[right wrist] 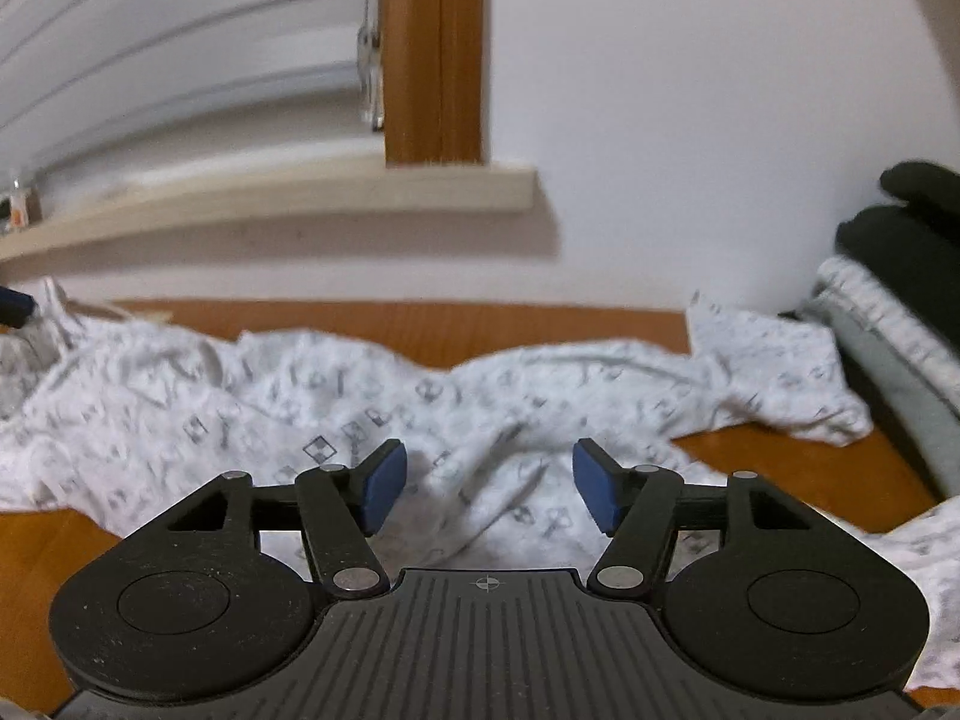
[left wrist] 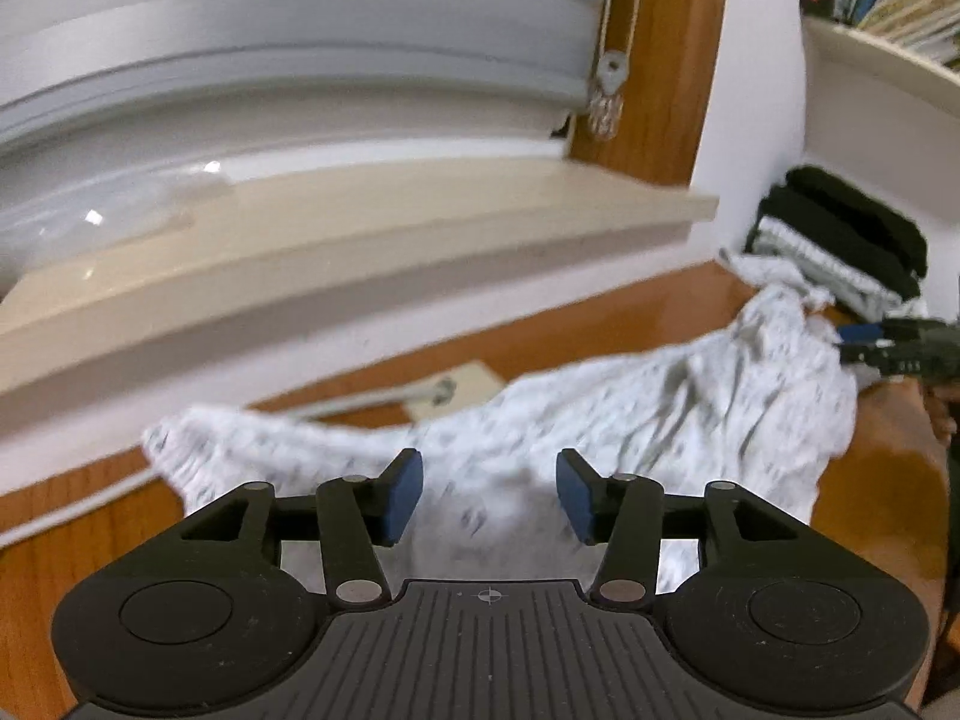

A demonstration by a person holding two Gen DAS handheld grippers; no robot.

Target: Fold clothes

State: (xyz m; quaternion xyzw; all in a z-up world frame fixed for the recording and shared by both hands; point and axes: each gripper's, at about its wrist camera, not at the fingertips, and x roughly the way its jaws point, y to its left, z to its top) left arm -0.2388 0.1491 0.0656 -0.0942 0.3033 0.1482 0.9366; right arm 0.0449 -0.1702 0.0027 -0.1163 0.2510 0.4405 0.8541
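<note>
A white garment with a small grey print (left wrist: 630, 420) lies crumpled and spread across the brown wooden table (left wrist: 570, 324). My left gripper (left wrist: 489, 495) hovers just above its near edge, open, with nothing between the blue pads. In the right wrist view the same garment (right wrist: 456, 408) stretches from left to right, and my right gripper (right wrist: 489, 492) stands open over its middle folds. In the left wrist view the right gripper (left wrist: 864, 339) appears at the far right, close to the garment's bunched end; its jaws there are too blurred to read.
A stack of folded clothes, black on top of grey and white (left wrist: 840, 246), sits at the table's far right against the wall (right wrist: 900, 300). A beige window sill (left wrist: 360, 240) juts out above the table. A white cable and a beige pad (left wrist: 444, 396) lie behind the garment.
</note>
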